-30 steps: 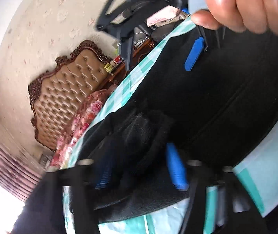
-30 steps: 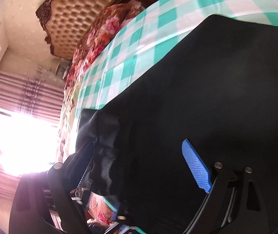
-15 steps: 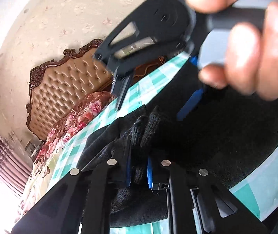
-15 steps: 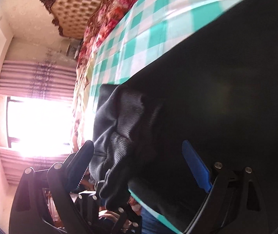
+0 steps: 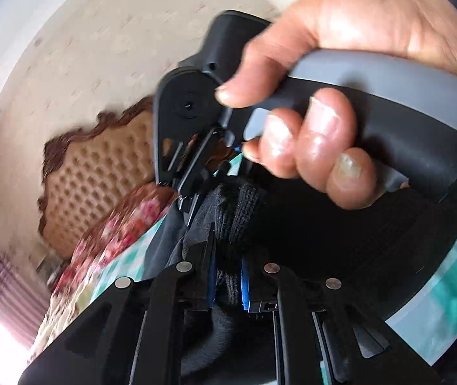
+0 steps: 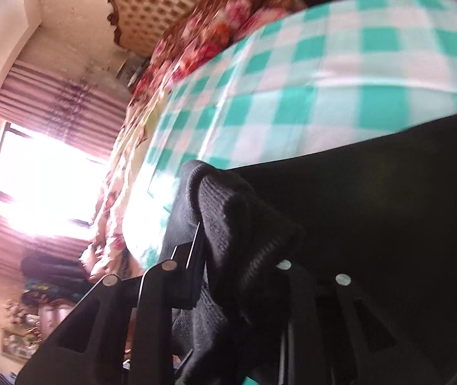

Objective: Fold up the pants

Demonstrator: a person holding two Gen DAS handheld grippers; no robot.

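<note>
Black pants [image 5: 340,234] lie on a green and white checked cloth [image 6: 324,73]. My left gripper [image 5: 227,285] is shut on a bunched ribbed edge of the pants, blue pads pressed on the fabric. My right gripper [image 6: 238,276] is shut on a ribbed fold of the same pants [image 6: 389,208], lifted off the cloth. The right gripper's body and the hand on it [image 5: 324,96] fill the upper part of the left wrist view, close above the left gripper.
A tufted tan headboard [image 5: 100,173] and a floral bedspread [image 5: 116,227] stand behind the cloth. A bright window with striped curtains [image 6: 45,173] is at the left. Clutter lies on the floor [image 6: 36,304] below it.
Both grippers have closed on the pants' ribbed edge and lifted it. The right gripper and hand have moved closer over the left gripper.
</note>
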